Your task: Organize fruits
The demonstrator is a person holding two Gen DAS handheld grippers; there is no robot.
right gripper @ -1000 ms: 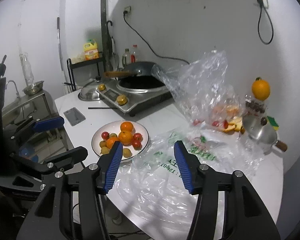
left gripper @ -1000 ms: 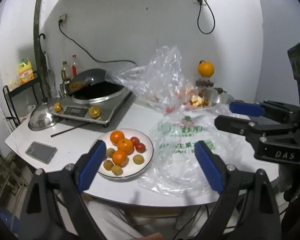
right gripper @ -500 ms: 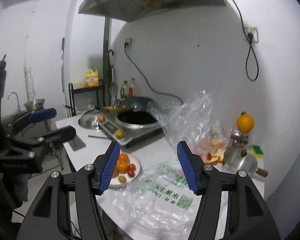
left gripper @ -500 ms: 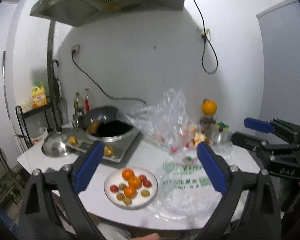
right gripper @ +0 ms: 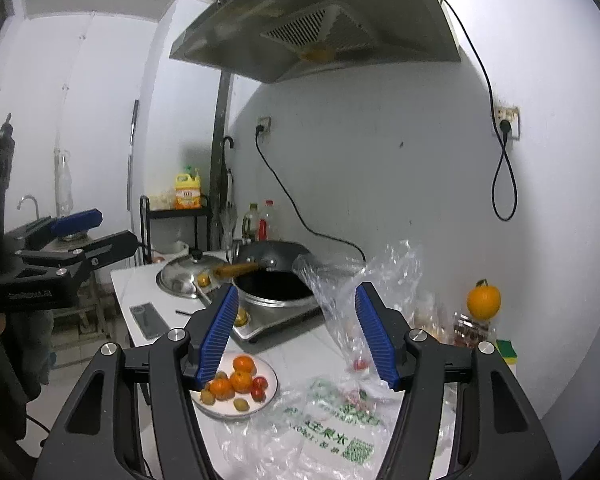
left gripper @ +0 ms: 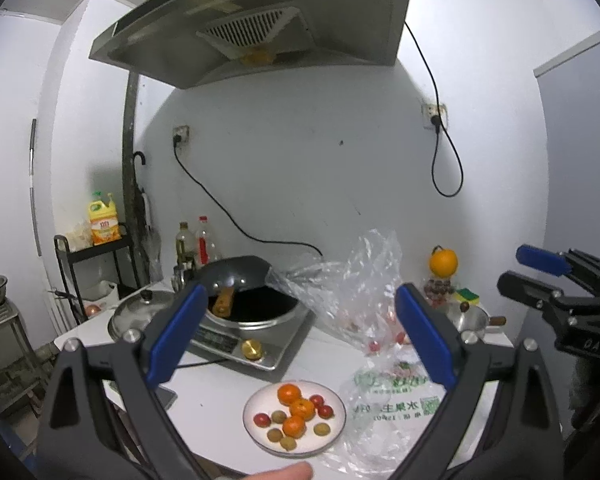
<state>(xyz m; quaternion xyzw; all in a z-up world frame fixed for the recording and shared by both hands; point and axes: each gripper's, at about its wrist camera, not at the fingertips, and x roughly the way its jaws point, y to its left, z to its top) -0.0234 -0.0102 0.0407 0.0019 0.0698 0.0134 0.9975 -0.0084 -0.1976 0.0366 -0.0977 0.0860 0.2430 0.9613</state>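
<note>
Fruit plate [left gripper: 294, 418], table-front beside crumpled plastic bag [left gripper: 384, 392]; left gripper [left gripper: 300, 340] spread wide and empty, right gripper [right gripper: 296, 336] part-open and empty, both raised clear; risk: slippery film snagging fingers, round fruit rolling off table edge.

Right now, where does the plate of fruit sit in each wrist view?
Left wrist: plate low, just right of centre, between the tool's fingers.
Right wrist: plate lower left of centre, partly behind the left blue pad.
Shared landmark: the wok on the cooker behind it.
</note>
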